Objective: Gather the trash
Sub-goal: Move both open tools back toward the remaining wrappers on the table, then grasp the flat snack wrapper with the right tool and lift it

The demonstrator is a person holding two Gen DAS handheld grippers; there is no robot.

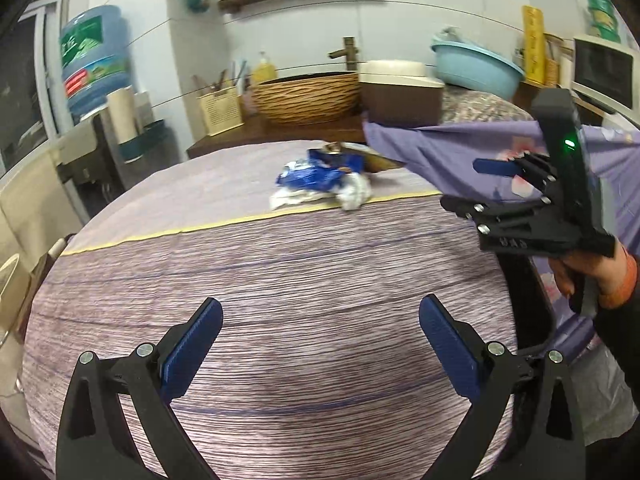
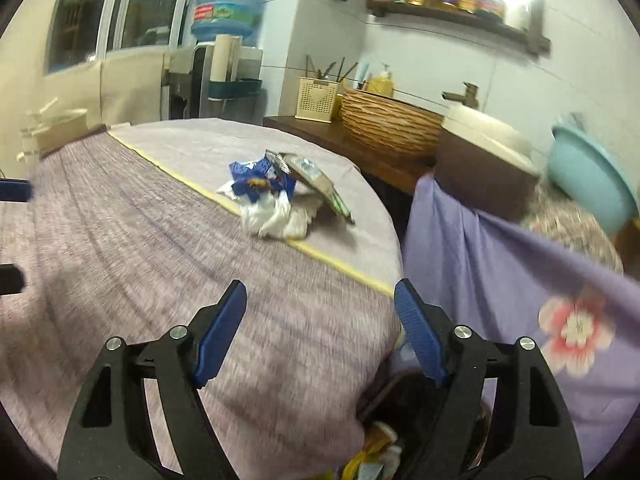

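Purple striped cloth covers the surface in the left wrist view. The left tool hangs over the cloth with its blue pads wide apart and nothing between them. A pile of trash sits far ahead, on the yellow stripe: a blue wrapper on top of crumpled white paper. The right tool is off to the right, held by a hand, in front of a purple flowered cloth.

From the right wrist view, the right tool is open too and holds nothing. The trash lies ahead of it on the surface, well apart. A flat box leans on the pile. Below the tool, a bin with wrappers inside peeks out.
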